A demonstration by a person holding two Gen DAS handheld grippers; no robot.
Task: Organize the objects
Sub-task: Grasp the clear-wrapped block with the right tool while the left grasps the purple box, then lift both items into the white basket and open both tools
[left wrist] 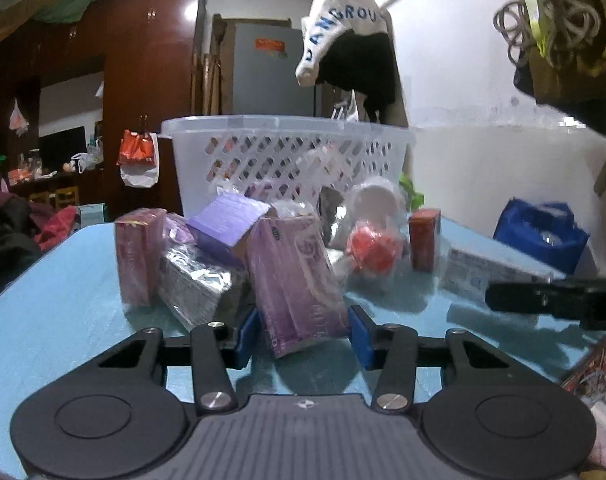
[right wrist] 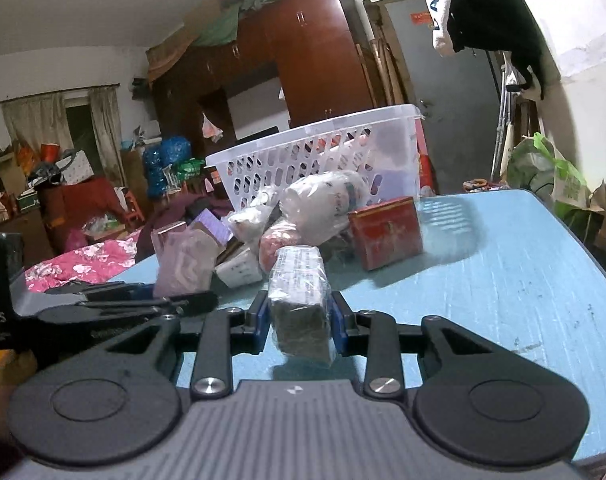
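Blue table (right wrist: 503,272) carries a white basket (left wrist: 287,152); before it, left gripper (left wrist: 303,336) pinches a purple box (left wrist: 295,280), and right gripper (right wrist: 299,324) clamps a wrapped packet (right wrist: 301,304).

On the table (left wrist: 63,320) before me sits a heap of packets, with the basket (left wrist: 287,152) behind it. My left tongs (left wrist: 303,338) flank a tilted box (left wrist: 299,284) at the heap's near edge. To its right my right tongs (right wrist: 299,326) clasp a wrapped block (right wrist: 301,304), with a tin (right wrist: 387,232) beyond it, just before the basket's right end.
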